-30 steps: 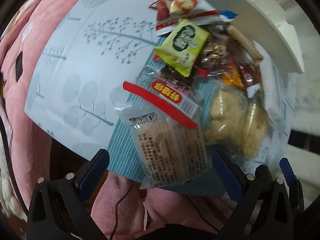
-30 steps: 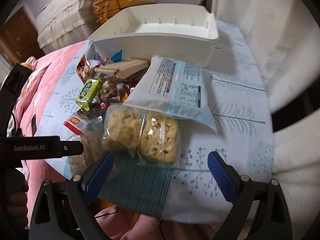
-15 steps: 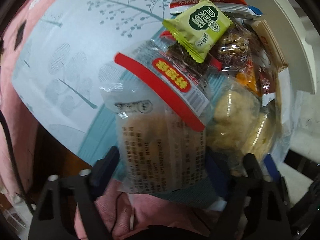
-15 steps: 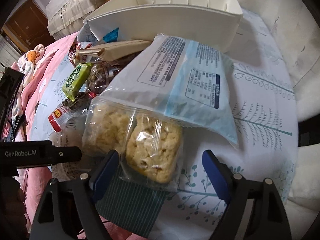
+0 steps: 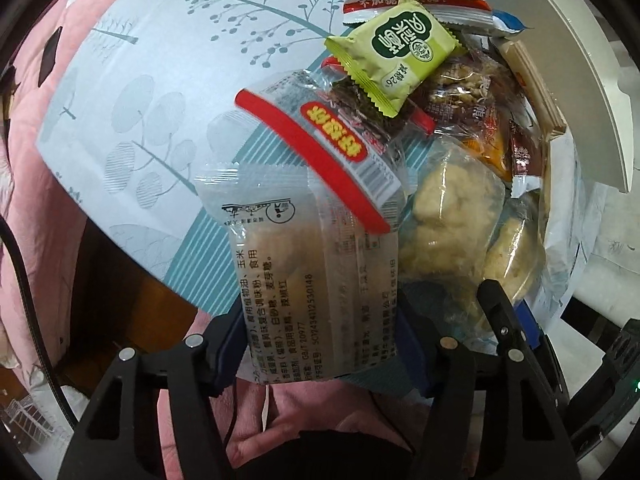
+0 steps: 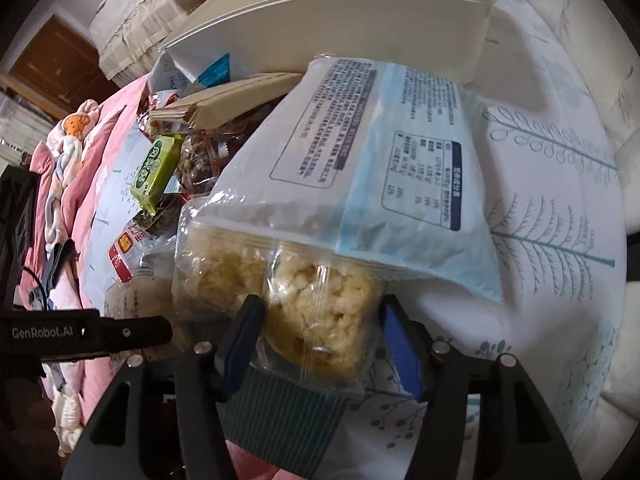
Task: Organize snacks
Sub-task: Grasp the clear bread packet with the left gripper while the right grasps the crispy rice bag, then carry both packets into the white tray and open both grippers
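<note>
Now both hand-held grippers on packets.

— What's around, besides the job?
— I see a tablecloth (image 5: 132, 92) w/ teal tree print, pink bedding (image 6: 86, 148) beside it, a stuffed toy (image 6: 68, 140) lying on that.
— Further back?
— Wooden door (image 6: 48, 60), cloth-draped furniture (image 6: 132, 20) near it.

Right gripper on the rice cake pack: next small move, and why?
Probably lift it a little and pull back. The right gripper has its jaws against both sides of the rice cake pack, but the blue-and-white bag overlaps the pack's far end, so a straight carry to the white bin may drag it.
</note>
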